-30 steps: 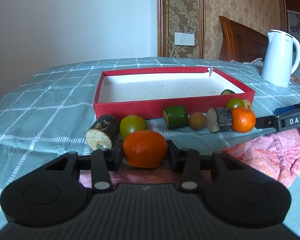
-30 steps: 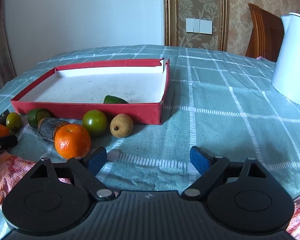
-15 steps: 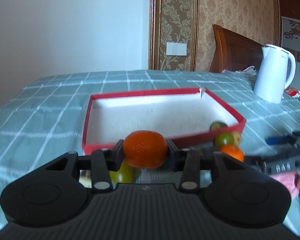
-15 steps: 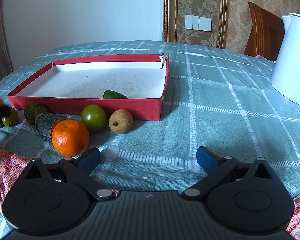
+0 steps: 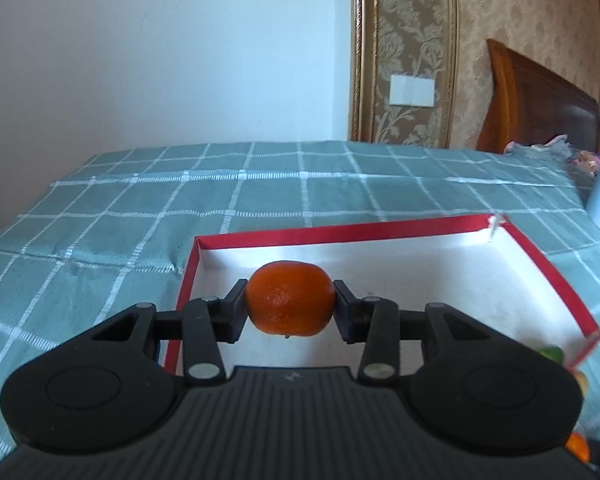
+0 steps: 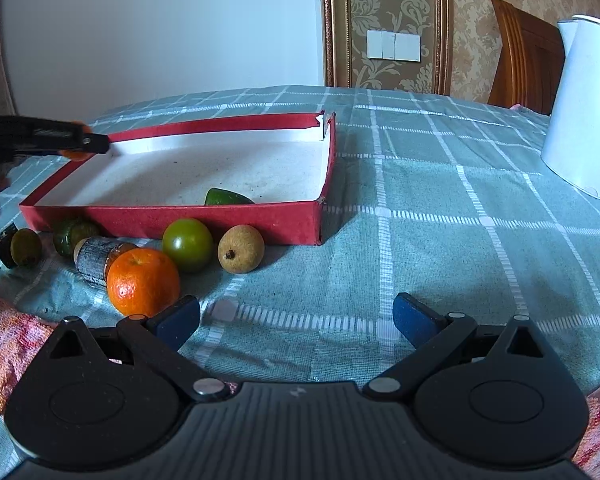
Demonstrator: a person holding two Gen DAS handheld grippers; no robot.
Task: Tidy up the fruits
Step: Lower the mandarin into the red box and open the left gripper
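My left gripper [image 5: 290,306] is shut on an orange tangerine [image 5: 290,298] and holds it in the air over the near left part of the red box [image 5: 340,234], whose floor is white. From the right wrist view the left gripper [image 6: 80,142] hangs at the box's far left corner. My right gripper [image 6: 296,316] stands wide open near the tablecloth with nothing between its blue pads. A second orange [image 6: 143,282] lies just beyond its left pad [image 6: 176,317]. A green fruit [image 6: 226,197] lies inside the red box [image 6: 180,216].
In front of the box lie a green tomato [image 6: 187,244], a brown pear-like fruit [image 6: 241,248], a dark sugarcane piece [image 6: 96,254] and more small green fruits [image 6: 26,246]. A white kettle [image 6: 588,120] stands at the right. A pink towel [image 6: 4,344] lies near left.
My left gripper has lifted the tangerine off the towel and carried it forward over the box. The right gripper's jaws have spread a little wider; it stayed in place.
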